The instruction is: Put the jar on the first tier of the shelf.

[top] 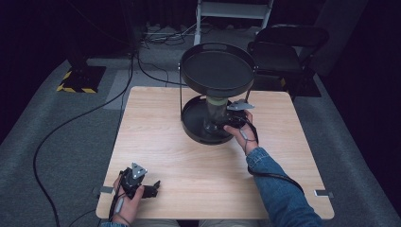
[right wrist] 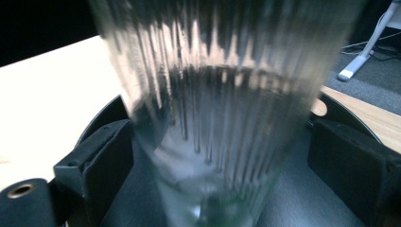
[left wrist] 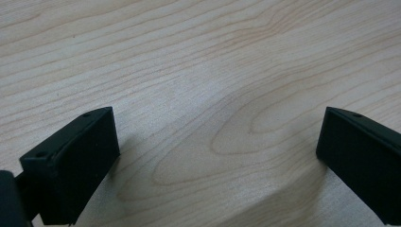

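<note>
A two-tier black stand [top: 181, 90] sits at the far middle of the bench [top: 165, 142], its upper tray [top: 217, 70] raised over a lower tray [top: 191, 120]. A ribbed clear glass [top: 213, 113] stands upright on the lower tray, under the upper one.

The right claw [top: 226, 122] reaches in from the tray's right side at the foot of the glass, held by the right hand [top: 241, 130] in a denim sleeve [top: 279, 189]. In the right gripper view the glass [right wrist: 222, 118] rises between the two jaws, which stand apart on either side of it. The left jaw looks to be at or almost at the glass wall, while a gap shows before the right jaw; the blur makes it hard to say whether any pad truly touches, so it reads as spread around the glass rather than clamped.

The left claw [top: 153, 187] rests near the bench's near left corner, held by the left hand [top: 126, 198] and pointing toward the right edge. In the left gripper view its jaws are wide apart over bare wood [left wrist: 203, 94], with nothing between them.

A dark chair [top: 283, 49] stands on the floor beyond the far right corner, and cables [top: 71, 120] run across the carpet off the left edge.
</note>
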Motion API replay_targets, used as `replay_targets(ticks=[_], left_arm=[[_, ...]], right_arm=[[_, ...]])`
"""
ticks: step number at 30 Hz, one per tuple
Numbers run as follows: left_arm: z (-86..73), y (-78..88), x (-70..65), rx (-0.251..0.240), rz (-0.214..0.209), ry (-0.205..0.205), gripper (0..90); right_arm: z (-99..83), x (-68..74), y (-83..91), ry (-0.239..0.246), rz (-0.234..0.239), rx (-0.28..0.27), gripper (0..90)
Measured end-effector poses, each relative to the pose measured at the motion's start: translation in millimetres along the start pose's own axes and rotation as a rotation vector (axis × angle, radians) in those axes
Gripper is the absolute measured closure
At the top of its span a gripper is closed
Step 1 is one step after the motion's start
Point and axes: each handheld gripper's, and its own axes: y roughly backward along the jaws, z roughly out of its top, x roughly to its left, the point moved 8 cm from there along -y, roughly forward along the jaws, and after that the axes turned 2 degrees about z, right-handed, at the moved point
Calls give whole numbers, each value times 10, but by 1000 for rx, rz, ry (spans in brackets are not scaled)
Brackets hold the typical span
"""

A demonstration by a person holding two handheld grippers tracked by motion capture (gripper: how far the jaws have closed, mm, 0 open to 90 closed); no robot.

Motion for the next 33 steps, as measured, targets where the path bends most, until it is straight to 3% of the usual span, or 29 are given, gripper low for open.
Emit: replay_targets(ticks=[26, 33], left_arm=[[2, -2, 1, 0, -4, -3, 0], [2, -2, 2, 1, -4, -4, 0]], right_arm=[[36, 276, 732, 15, 59, 2, 87], [11, 304, 895, 15, 53, 9, 93]])
